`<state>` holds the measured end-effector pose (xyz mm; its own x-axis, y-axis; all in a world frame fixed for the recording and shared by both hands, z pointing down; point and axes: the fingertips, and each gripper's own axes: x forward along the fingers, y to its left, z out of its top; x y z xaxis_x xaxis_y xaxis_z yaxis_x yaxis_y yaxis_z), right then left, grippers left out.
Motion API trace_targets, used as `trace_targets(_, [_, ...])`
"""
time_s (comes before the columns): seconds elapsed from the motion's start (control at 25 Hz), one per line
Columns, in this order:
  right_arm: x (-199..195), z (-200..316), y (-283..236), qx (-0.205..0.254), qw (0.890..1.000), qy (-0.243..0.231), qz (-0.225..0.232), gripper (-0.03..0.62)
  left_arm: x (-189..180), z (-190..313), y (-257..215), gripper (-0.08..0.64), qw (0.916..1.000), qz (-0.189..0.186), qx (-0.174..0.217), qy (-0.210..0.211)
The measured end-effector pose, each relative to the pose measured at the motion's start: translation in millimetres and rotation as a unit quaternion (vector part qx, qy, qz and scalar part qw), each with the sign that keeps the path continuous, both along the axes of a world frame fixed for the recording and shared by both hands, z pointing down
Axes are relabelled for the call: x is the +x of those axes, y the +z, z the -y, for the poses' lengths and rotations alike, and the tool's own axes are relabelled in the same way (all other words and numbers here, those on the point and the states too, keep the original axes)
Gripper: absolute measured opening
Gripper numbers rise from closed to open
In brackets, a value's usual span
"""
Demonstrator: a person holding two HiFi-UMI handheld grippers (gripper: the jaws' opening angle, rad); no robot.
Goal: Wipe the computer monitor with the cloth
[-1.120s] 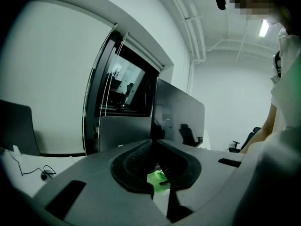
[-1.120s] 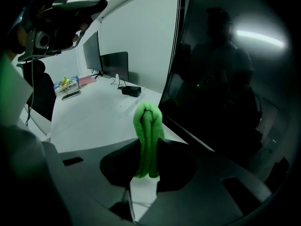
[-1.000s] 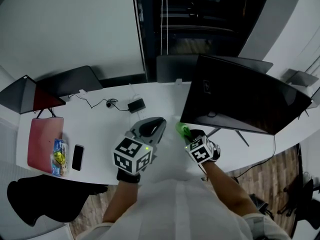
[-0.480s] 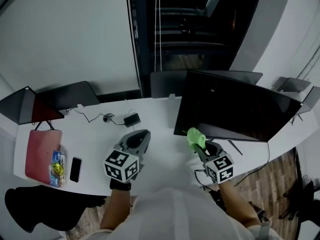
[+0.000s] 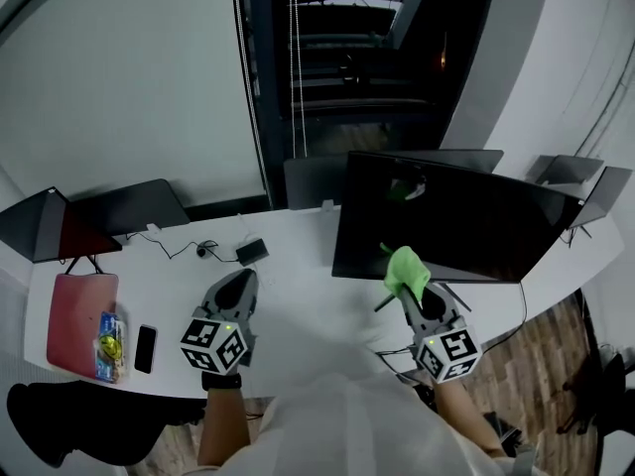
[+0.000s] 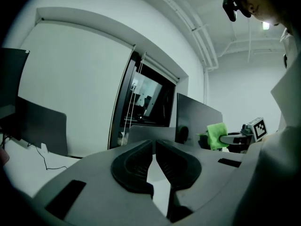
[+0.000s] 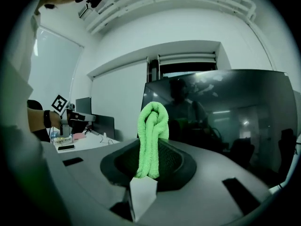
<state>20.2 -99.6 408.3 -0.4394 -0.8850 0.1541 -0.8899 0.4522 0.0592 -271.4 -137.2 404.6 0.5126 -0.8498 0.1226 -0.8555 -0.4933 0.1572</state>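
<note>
Right gripper [image 5: 411, 290]: jaws clamped on a folded green cloth [image 5: 405, 269]. The wad stands upright out of the jaws, long axis along the gripper, top end aimed at the monitor [image 5: 446, 216]. Cloth sits at the monitor's lower edge, left of centre; contact with the dark screen cannot be judged.

Left gripper [image 5: 241, 282]: jaws together, nothing between them, held over the white desk [image 5: 179, 276] left of the monitor.

The monitor's stand is mostly hidden behind the right gripper.
</note>
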Motion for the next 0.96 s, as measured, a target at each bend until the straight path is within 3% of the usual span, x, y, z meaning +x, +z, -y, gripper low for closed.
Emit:
trace_targets(0.24, [6, -17, -21, 0.047, 0.999, 0.016, -0.011, 0.069, 15, -12, -21, 0.036, 0.9982, 0.002, 0.058, 0.016])
trace_targets(0.44, [18, -25, -30, 0.058, 0.998, 0.037, -0.010, 0.069, 30, -24, -32, 0.037, 0.9930, 0.025, 0.108, 0.042])
trace_targets(0.96, [18, -37, -25, 0.046, 0.997, 0.052, -0.016, 0.069, 52, -36, -29, 0.037, 0.9874, 0.023, 0.120, 0.101])
